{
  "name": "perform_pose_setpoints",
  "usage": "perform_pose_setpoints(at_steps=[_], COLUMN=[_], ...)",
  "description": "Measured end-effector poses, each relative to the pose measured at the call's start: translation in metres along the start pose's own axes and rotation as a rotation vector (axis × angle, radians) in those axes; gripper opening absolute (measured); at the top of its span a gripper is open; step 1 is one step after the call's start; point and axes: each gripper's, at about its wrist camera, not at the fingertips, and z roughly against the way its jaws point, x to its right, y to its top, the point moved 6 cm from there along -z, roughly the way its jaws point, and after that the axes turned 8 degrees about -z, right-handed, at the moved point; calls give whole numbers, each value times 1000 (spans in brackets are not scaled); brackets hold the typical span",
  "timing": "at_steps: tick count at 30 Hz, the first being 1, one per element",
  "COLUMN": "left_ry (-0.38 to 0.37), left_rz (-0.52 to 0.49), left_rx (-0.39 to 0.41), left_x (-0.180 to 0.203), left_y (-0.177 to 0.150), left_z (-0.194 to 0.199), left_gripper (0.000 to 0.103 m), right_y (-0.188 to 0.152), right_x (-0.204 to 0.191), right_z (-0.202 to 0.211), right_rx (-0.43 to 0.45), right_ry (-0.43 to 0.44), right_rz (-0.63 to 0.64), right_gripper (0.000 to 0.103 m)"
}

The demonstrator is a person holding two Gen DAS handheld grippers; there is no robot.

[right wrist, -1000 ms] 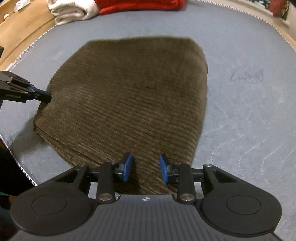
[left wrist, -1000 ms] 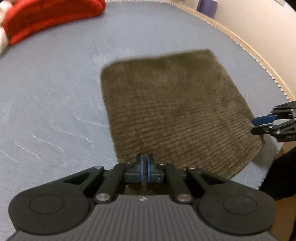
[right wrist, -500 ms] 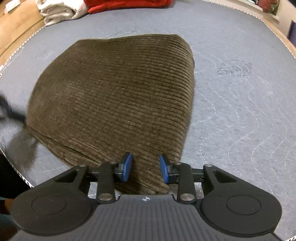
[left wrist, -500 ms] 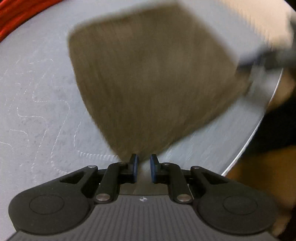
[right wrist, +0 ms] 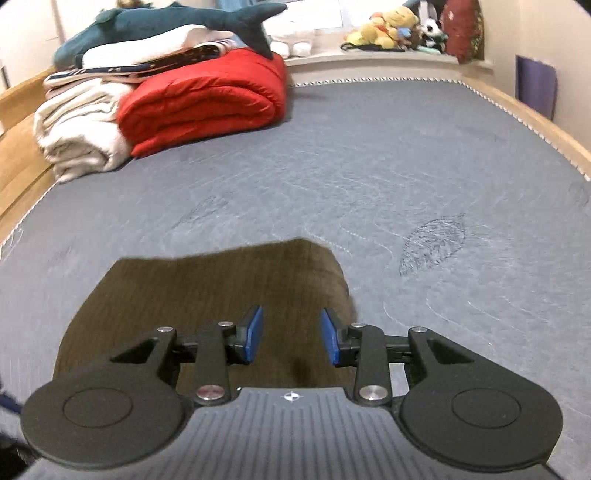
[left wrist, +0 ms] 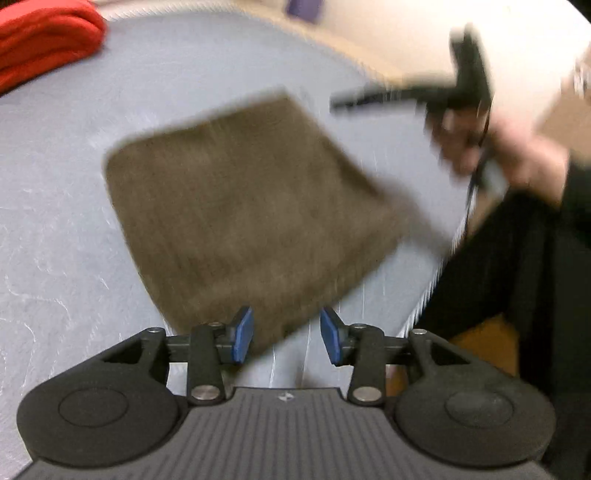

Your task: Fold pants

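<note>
L gripper [left wrist: 286, 339]: jaws wide apart, nothing between the blue pads [left wrist: 243, 338]; near corner of the pants [left wrist: 240, 214] sits just beyond the tips at approx 12 o'clock, not pinched, contact not evident. View is motion-blurred, so edges uncertain

R gripper [right wrist: 291, 339]: jaws also wide apart, empty. Pants [right wrist: 207, 295] lie under and ahead of the tips, 10–12 o'clock in that view; whether pads touch the cloth – can't tell. In L wrist view the R gripper [left wrist: 406, 96] shows at approx 2 o'clock, blurred, held up off the mattress [left wrist: 55, 184], with the person's hand [left wrist: 517, 147] behind it; pants lie below, apart from it

Pants: brown corduroy, already a compact squarish packet, flat on the grey mattress [right wrist: 406, 166] near its close edge. No loose leg or waistband visible

Further out, R view: red folded blanket [right wrist: 207, 103] at 11 o'clock, cream blanket [right wrist: 74, 136] at 10, plush shark [right wrist: 166, 22] on top of the stack, small plush toys [right wrist: 399, 26] on the ledge at 1 o'clock

Judgement: folding looks done or nearly so; step in hand = release/clear-off. Next move, if any: check packet squareness; a further fold would call for both grippers to close on the near edge corners and carry them to the far edge. Risk: thick cord layers slipping apart if only top ply is pinched
</note>
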Motion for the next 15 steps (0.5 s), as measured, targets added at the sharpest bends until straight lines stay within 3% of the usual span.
perform_pose_setpoints(at_steps=[4,6,8,12,15], left_ry=[163,243,312,388,401], left_rz=[155,151,132,83,144], left_rx=[118,138,140,74,-73], left_x=[-43,-53,-58,-60,-77], left_y=[12,22,32,40,27], left_z=[9,3,-7,-32,-58], left_gripper=[46,43,33,31,32], right_y=[20,24,24,24,21], right_x=[-7,-9,-6,-3,-3], right_z=[-37,-58,-77,-103,-118], right_rx=[-11,-42,-77,-83,-108], right_ry=[-4,-16,-62,-142,-182], right_rz=[-5,-2,6,32,34], right_gripper=[37,37,37,37,32])
